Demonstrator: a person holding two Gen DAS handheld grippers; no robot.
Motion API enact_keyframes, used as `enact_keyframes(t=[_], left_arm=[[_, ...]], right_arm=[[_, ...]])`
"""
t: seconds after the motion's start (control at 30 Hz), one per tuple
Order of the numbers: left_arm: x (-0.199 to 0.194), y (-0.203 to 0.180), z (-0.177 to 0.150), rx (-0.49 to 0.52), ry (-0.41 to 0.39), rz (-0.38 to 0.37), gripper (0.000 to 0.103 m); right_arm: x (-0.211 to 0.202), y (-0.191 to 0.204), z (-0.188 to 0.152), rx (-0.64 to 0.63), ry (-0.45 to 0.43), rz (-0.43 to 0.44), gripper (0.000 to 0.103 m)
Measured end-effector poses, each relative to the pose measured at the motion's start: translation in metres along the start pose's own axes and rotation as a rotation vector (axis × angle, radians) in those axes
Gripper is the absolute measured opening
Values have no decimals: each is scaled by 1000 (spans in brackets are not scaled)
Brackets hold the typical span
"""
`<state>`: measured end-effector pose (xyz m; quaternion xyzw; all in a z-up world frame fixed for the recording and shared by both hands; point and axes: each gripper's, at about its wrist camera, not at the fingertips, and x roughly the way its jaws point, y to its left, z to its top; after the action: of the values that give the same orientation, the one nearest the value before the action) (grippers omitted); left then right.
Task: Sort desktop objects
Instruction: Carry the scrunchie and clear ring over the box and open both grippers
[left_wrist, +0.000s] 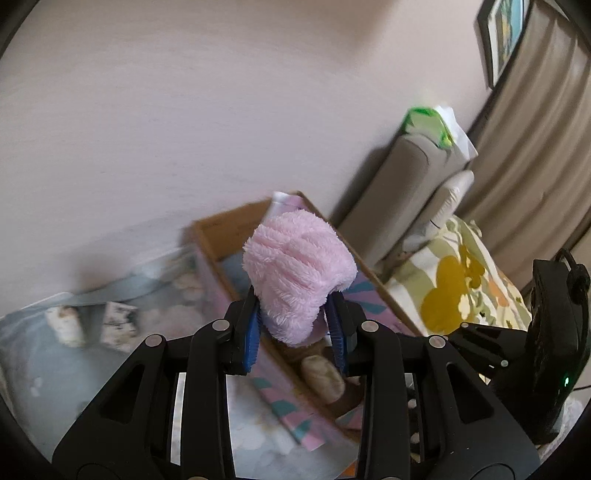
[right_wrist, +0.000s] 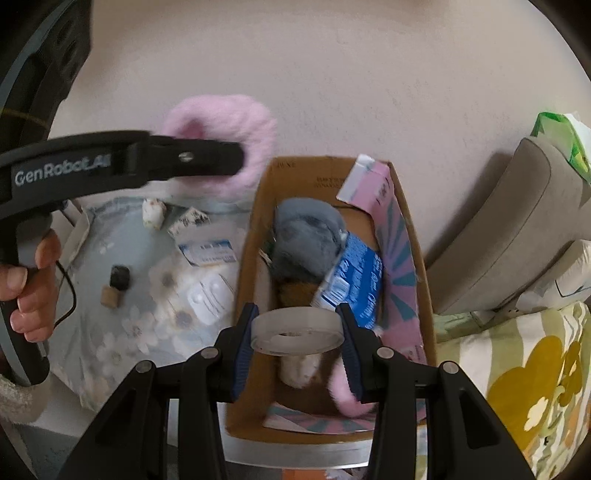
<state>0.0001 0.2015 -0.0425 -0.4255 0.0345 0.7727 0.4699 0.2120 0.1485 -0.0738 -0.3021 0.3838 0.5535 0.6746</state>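
— While the left gripper (left_wrist: 295, 325) clamps its jaws on the pink fluffy band (left_wrist: 297, 273), what sits beneath it?
— Mostly the cardboard box (right_wrist: 255, 236), half covered — its contents blur from that side.
— And the right gripper (right_wrist: 298, 332)?
— Jaws pressed on a clear tape roll (right_wrist: 297, 331) above the box; a grey plush (right_wrist: 304, 238) and blue packet (right_wrist: 352, 284) lie inside, the small bits on the table (right_wrist: 122, 258) unreadable.
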Motion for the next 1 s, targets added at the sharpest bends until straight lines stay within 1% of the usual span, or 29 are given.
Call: enact_keyframes(t=[0.13,0.37,0.53,0.73,0.83,0.9,0.93,0.97,1.0], left_arm=[[31,-19,-3,11,40,-9,28],[61,-34,-11,10,79,18,28],[72,-38,-11,13,94,26,28],[74,-36,-14,21,104,47,28],[75,-38,-15,40,113,60,30],[75,-40,-15,45,113,80,37],[76,-39,-14,35,118,100,56],[77,-39,-14,25,121,108,83],[78,-38,-13,14,124,112,96]], right_arm=[[6,-13,-7,-2,27,11,39],[17,-32,-13,0,53,29,39],[22,-36,-12,4,57,50,39],[27,-33,-13,-20,63,74,39],[28,-32,-12,-26,61,84,39],[28,-32,-11,-22,55,102,39],[29,-32,-11,-21,57,109,42],[30,-31,-10,-22,64,111,46],[31,-31,-10,-25,72,109,59]])
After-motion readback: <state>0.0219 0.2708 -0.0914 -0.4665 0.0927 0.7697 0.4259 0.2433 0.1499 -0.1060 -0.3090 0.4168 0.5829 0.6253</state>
